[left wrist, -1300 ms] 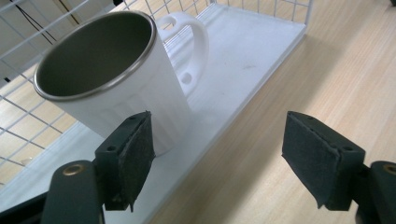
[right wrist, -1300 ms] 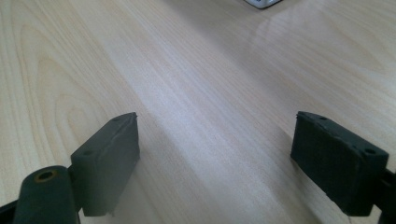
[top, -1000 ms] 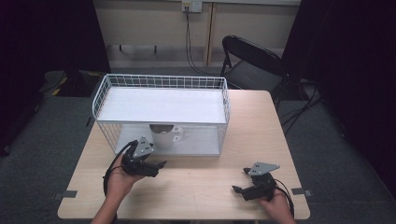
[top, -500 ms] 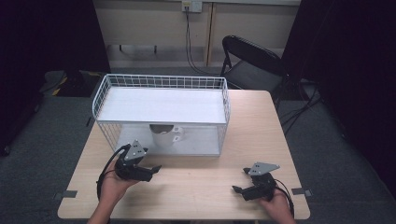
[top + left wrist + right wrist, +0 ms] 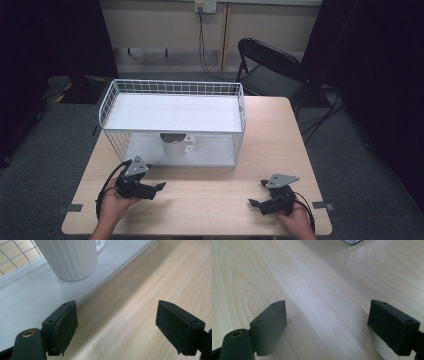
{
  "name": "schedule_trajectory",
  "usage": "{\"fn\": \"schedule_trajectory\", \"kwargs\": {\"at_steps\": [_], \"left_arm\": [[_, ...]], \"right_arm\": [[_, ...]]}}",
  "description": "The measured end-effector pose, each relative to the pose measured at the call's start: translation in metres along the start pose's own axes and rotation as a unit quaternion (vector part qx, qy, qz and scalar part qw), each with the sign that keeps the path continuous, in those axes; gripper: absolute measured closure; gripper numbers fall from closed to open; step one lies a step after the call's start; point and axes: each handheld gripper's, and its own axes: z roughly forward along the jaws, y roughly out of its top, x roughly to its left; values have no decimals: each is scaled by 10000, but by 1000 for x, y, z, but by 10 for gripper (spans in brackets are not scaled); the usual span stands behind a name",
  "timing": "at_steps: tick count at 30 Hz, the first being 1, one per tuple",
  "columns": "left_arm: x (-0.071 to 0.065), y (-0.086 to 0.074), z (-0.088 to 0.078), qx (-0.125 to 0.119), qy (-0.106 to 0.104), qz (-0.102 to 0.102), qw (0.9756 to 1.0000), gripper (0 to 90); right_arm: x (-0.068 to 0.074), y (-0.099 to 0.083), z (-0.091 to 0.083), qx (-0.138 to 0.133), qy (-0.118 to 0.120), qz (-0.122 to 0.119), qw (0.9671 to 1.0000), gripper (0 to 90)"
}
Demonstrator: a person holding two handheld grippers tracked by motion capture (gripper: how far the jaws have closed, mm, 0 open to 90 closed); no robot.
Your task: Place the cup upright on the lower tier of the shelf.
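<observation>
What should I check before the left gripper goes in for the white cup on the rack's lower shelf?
1. Left gripper open, jaws empty: ok.
2. Cup upright on the lower shelf: ok.
3. Jaws lined up on the cup: not ok; in the left gripper view the cup sits off to the left of the gap.
4. Rack front side open: cannot tell.
5. Right gripper open and well apart from the cup: ok.

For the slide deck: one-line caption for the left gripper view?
Open left tongs over the wooden table, facing a ribbed white mug on the rack's white shelf.
</observation>
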Motion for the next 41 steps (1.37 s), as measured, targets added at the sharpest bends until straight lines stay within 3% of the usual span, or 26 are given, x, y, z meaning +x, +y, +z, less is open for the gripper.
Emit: {"fn": "schedule_trajectory", "kwargs": {"at_steps": [30,41], "left_arm": [[15,-47,-9,291,6,-449,9986,197],[14,-52,-10,389,-30,-422,9983,209]], "right_arm": [[0,0,0,1,1,-1,10000,143],[0,0,0,1,-1,-3,10000,143]]}}
